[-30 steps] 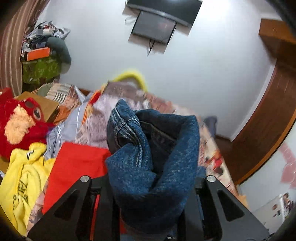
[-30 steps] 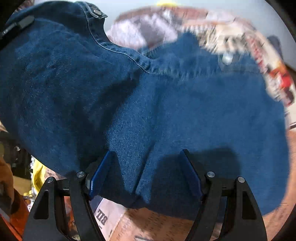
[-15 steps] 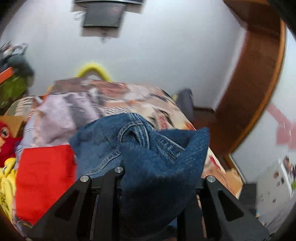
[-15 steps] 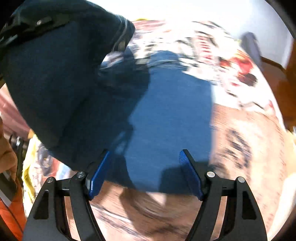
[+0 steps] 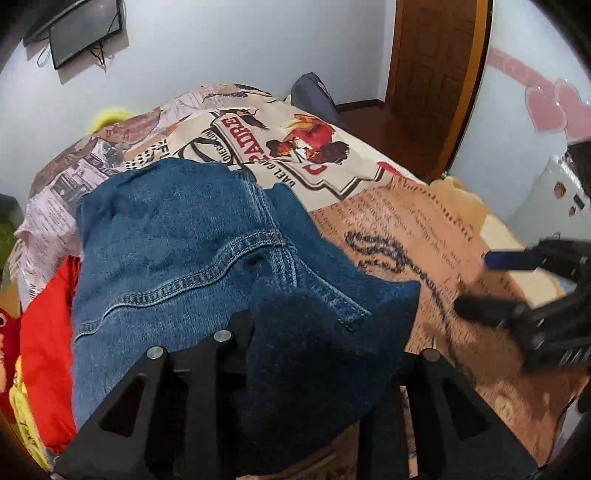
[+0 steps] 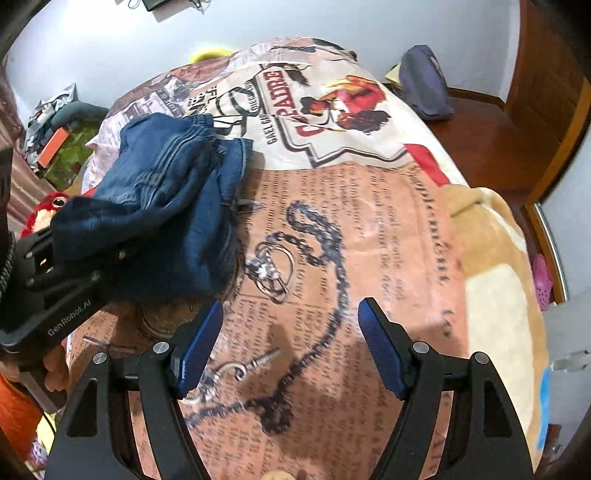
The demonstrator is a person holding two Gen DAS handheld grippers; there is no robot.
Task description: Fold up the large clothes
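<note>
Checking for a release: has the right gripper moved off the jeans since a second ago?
Yes. The right gripper has pulled back rightward off the jeans; its open jaws now frame bare printed bedspread, jeans lying to their left.

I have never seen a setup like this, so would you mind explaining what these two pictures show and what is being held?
There is no robot arm here: a person holds one hand-held pair of tongs in each hand, and each pair carries a wide-angle camera looking forward along its two fingers. One picture comes from the left tongs, the other from the right.

The surface is a bed under a printed newspaper-pattern bedspread. On it lies a pair of blue denim jeans, bunched up. The left tongs are shut on a fold of those jeans; the cloth fills the space between the fingers. The right tongs are open with nothing between their blue pads, hanging over bare bedspread.

Beside the jeans is a red garment. A dark wall-mounted screen and a wooden door are behind the bed.
</note>
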